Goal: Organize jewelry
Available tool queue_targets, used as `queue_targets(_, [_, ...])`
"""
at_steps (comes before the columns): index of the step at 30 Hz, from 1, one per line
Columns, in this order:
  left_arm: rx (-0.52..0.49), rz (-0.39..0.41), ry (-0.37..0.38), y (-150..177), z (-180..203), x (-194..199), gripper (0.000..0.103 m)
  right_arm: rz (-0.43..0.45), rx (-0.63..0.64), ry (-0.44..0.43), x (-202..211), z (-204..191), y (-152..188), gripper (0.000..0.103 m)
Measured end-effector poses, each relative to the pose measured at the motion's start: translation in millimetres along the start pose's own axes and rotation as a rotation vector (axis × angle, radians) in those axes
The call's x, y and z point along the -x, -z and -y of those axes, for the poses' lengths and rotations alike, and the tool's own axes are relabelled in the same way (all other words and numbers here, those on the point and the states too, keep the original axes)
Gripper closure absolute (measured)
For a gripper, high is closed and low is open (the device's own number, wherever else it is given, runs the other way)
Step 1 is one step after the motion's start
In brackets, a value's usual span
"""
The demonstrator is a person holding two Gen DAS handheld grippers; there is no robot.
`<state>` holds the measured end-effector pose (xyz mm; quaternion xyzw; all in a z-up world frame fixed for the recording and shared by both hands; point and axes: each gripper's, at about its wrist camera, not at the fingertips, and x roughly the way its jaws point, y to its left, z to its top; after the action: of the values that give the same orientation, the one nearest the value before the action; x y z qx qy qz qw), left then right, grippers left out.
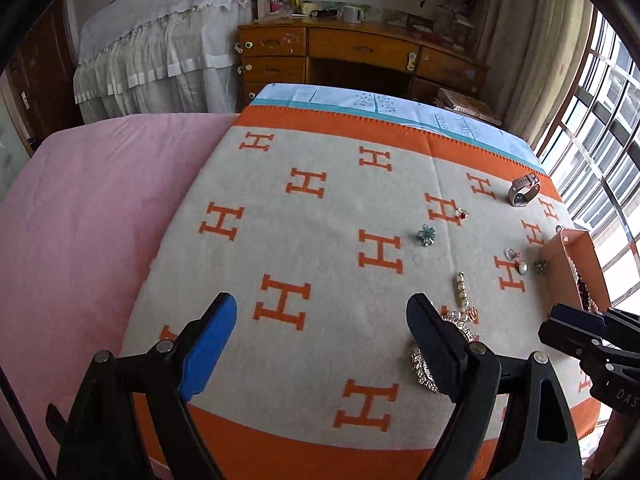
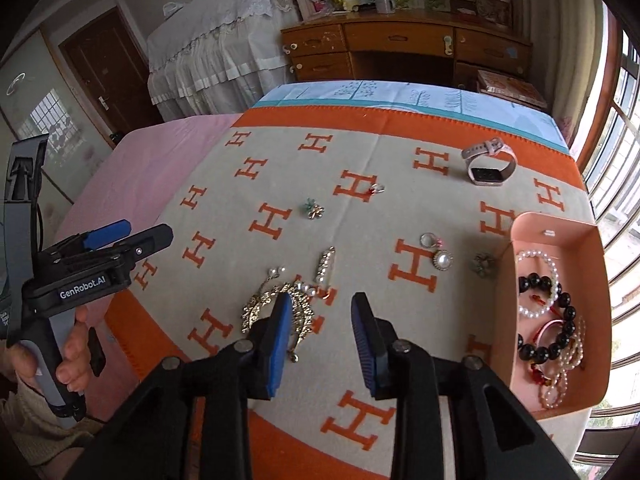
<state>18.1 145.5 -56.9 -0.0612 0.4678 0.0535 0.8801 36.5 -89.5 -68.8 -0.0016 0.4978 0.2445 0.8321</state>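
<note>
2 grippers are hovering with jaws apart and holding nothing: the right gripper (image 2: 323,336) is hanging just beside the gold necklace (image 2: 276,308), and the left gripper (image 1: 320,332) is hanging further left of that necklace. Beyond the necklace, a pearl brooch (image 2: 443,259) is lying near the pink box (image 2: 556,226), which is containing bracelets (image 2: 548,320). Further past the necklace, a pink watch (image 2: 489,162) is resting on the blanket (image 2: 240,160).
</note>
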Motion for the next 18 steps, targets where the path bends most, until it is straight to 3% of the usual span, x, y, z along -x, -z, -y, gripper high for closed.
queue_targets(8, [0.014, -0.028, 0.007, 10, -16, -18, 0.017, -0.165, -0.06, -0.176, -47, -27, -3, 0.072])
queue_targets(18, [0.069, -0.037, 0.023, 10, -49, -27, 0.017, -0.31, -0.329, -0.202, -97, -24, -6, 0.072])
